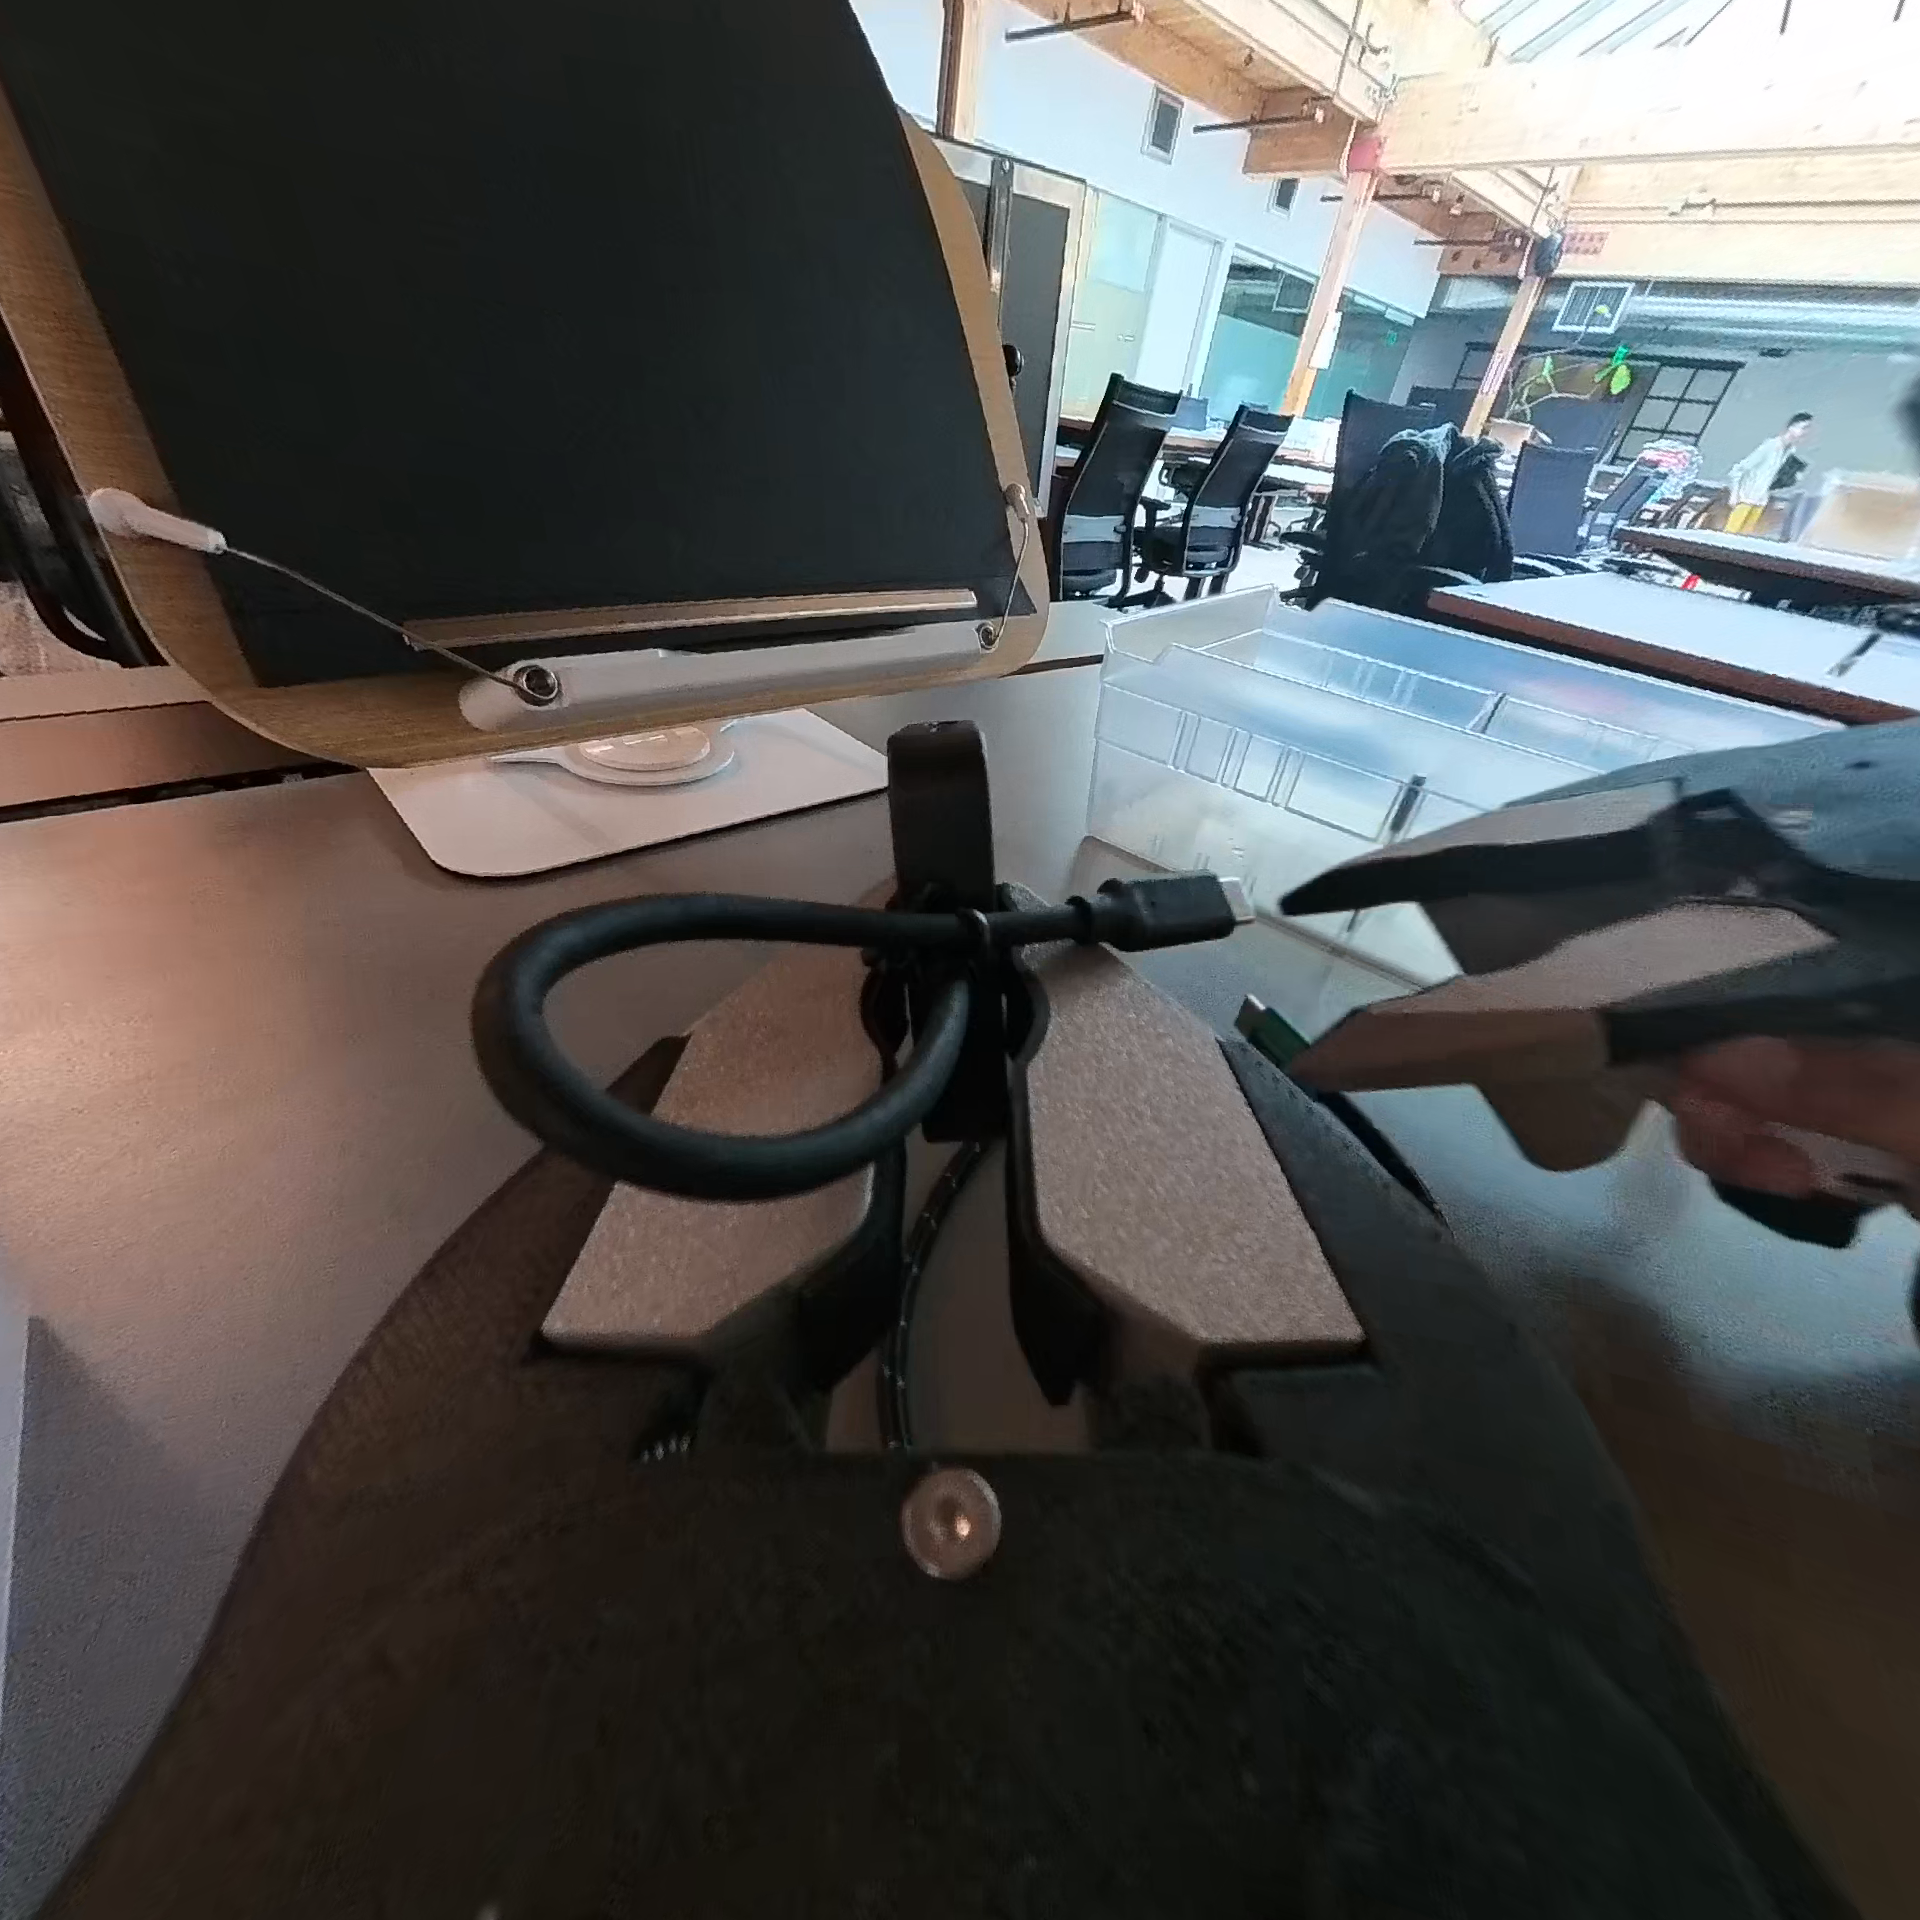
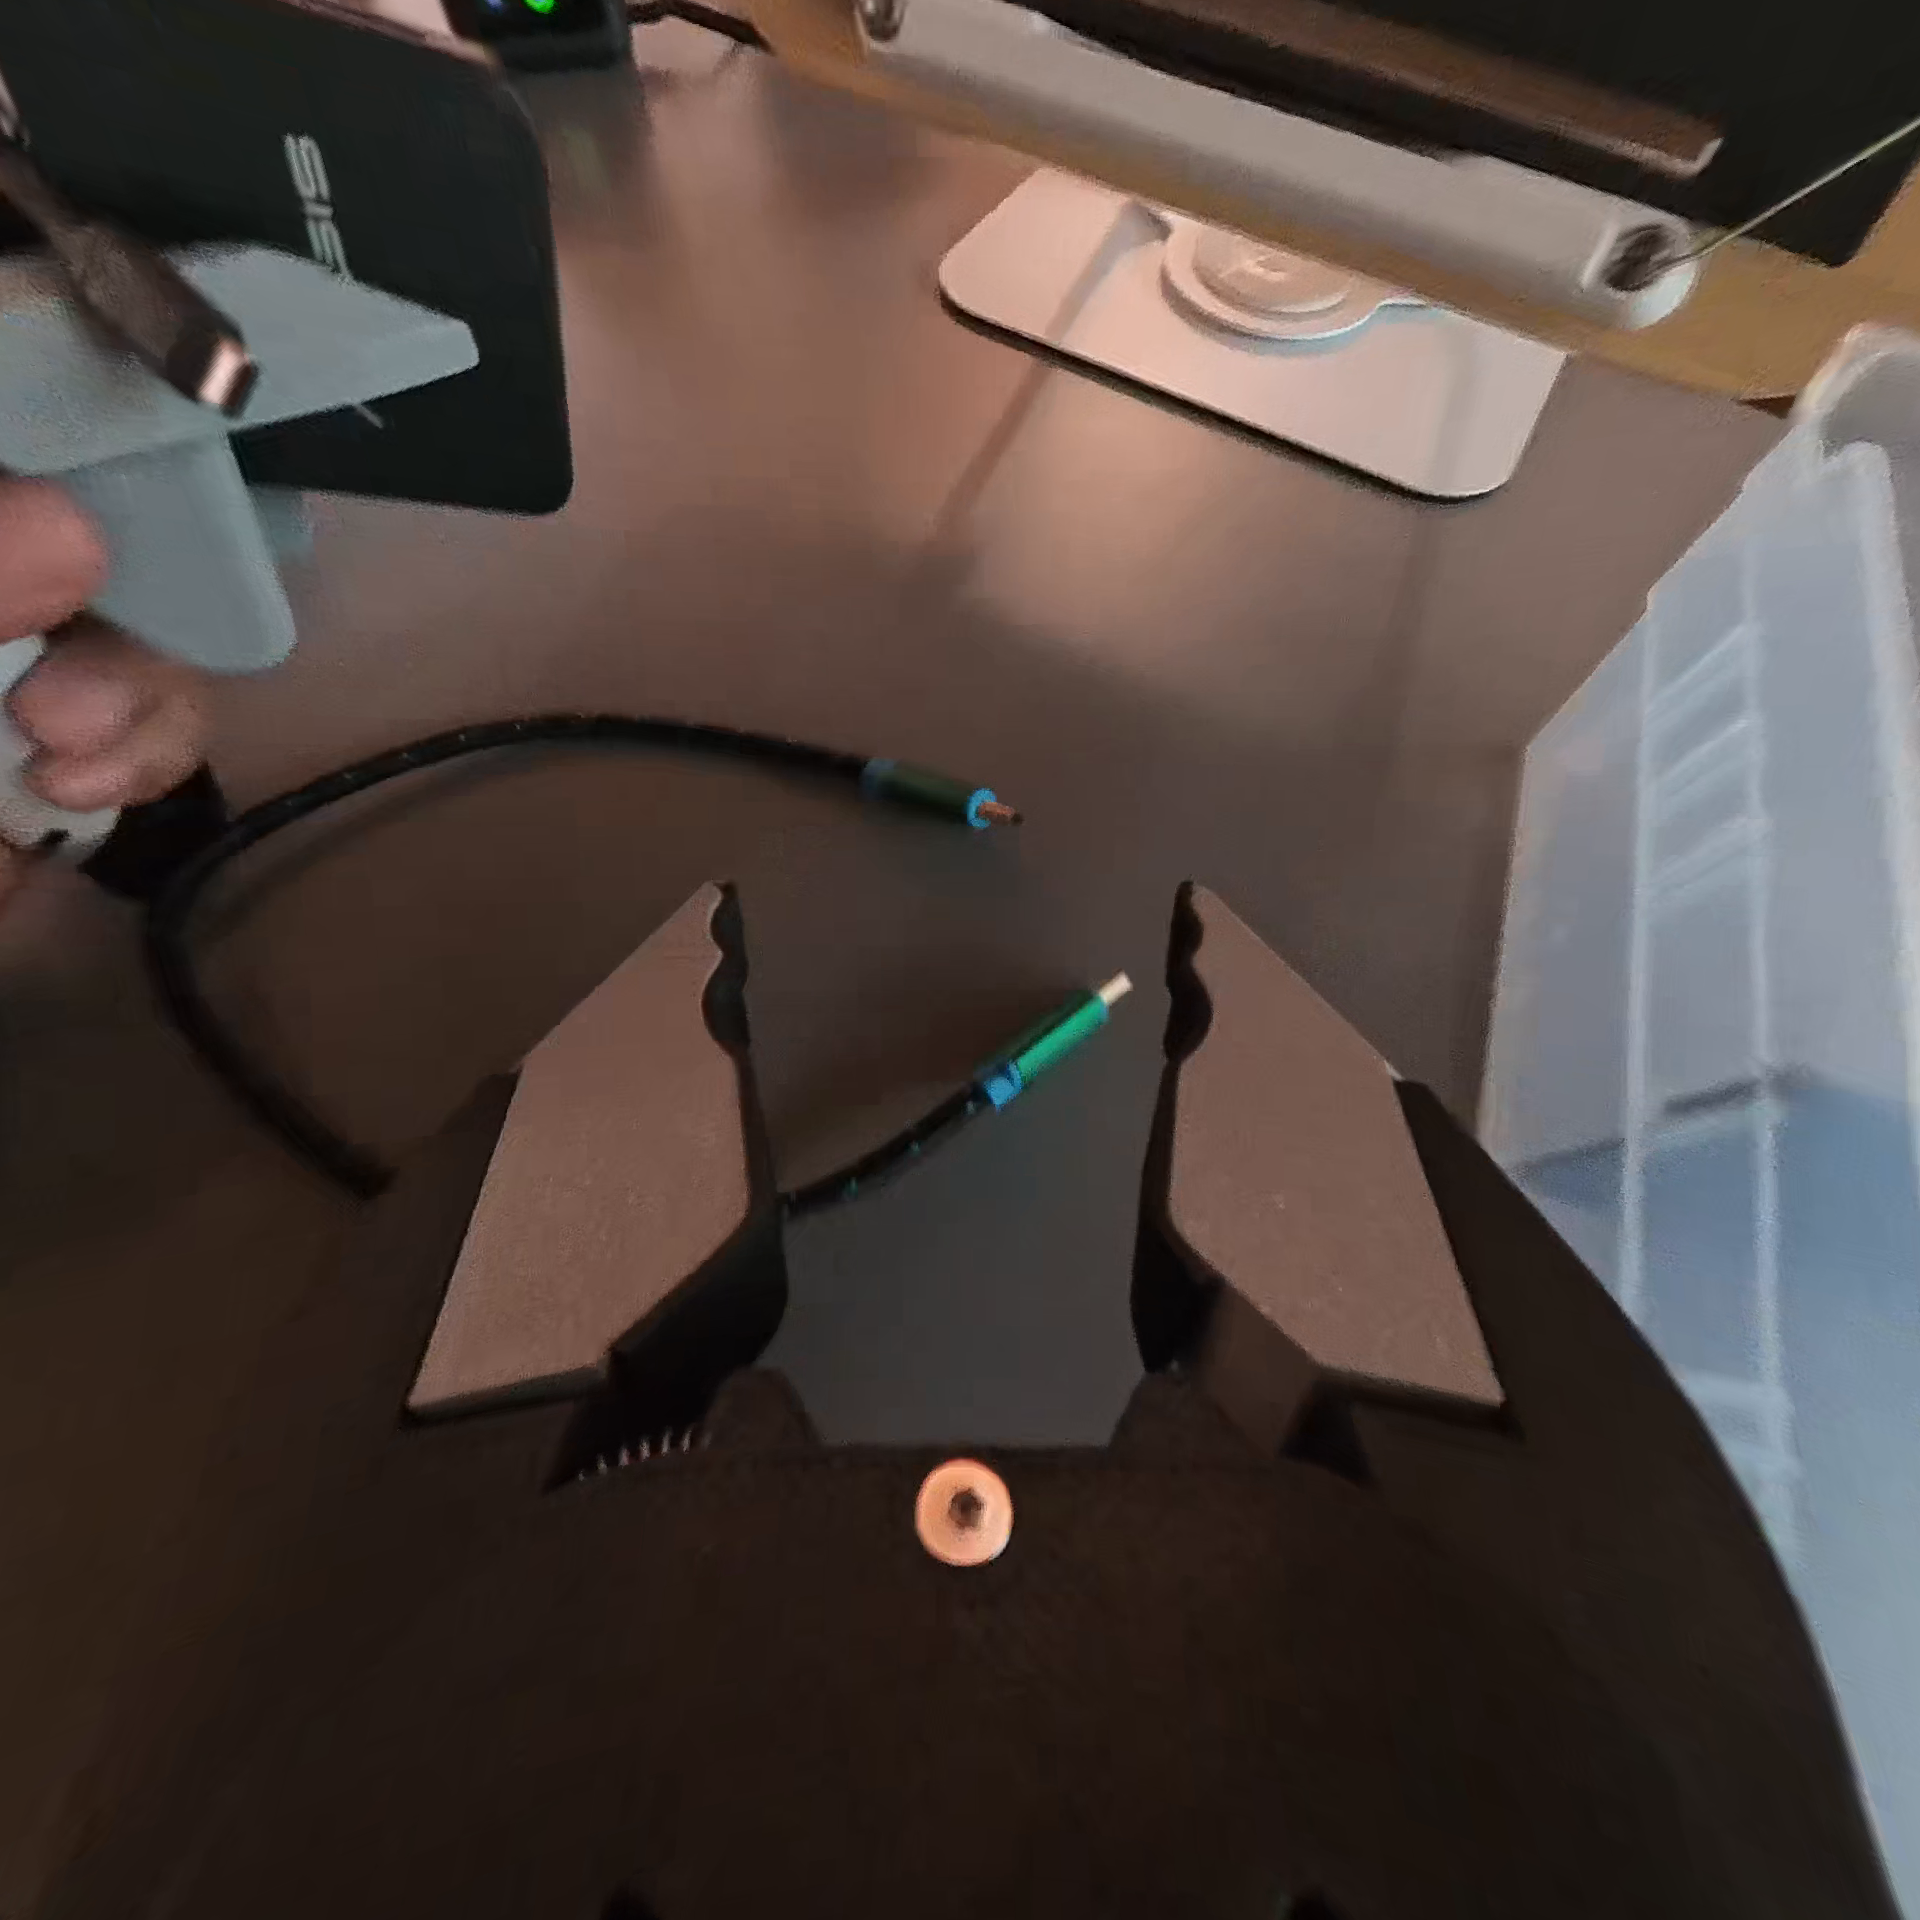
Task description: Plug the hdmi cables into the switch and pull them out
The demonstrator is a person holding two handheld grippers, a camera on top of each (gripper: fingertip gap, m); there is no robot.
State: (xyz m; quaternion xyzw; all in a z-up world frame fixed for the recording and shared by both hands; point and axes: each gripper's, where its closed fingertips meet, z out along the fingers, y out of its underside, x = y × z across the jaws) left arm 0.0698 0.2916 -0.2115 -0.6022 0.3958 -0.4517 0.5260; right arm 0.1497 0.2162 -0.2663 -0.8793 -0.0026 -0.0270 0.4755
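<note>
Figure: two hand-held grippers over a dark desk, with HDMI cables unplugged.

Nearest in the left wrist view, the left gripper [image 1: 961, 997] stands almost closed. Its fingers [image 1: 790, 1132] pinch a small upright black body with a short thick black cable looped around it and tied on, probably the switch [image 1: 940, 821], though its ports face away and cannot be confirmed. Holding it upright off the desk presumably keeps it steady and presents the pigtail's plug [image 1: 1169, 909] pointing right, toward the other tool.

In the right wrist view the right gripper [image 2: 956, 925] is spread wide and grips nothing. A green-and-blue connector [image 2: 1049, 1044] lies on the desk between its fingers [image 2: 623, 1122], touching neither pad. The opening suits either a release or a fresh approach.

Just beyond lies a second green-and-blue plug [image 2: 925, 795] on a braided black cable [image 2: 520, 743], curving left toward the hand [image 2: 73, 665] on the left tool.

Farther off are a white stand base [image 2: 1049, 301], a black slab [image 2: 395, 260] at far left, and a clear plastic bin [image 2: 1714, 831] at right.

Only the left view shows the grasp on the switch, with just a tip of one green connector [image 1: 1273, 1029]. Only the right view shows both loose plugs and the open jaws' bare gap.
</note>
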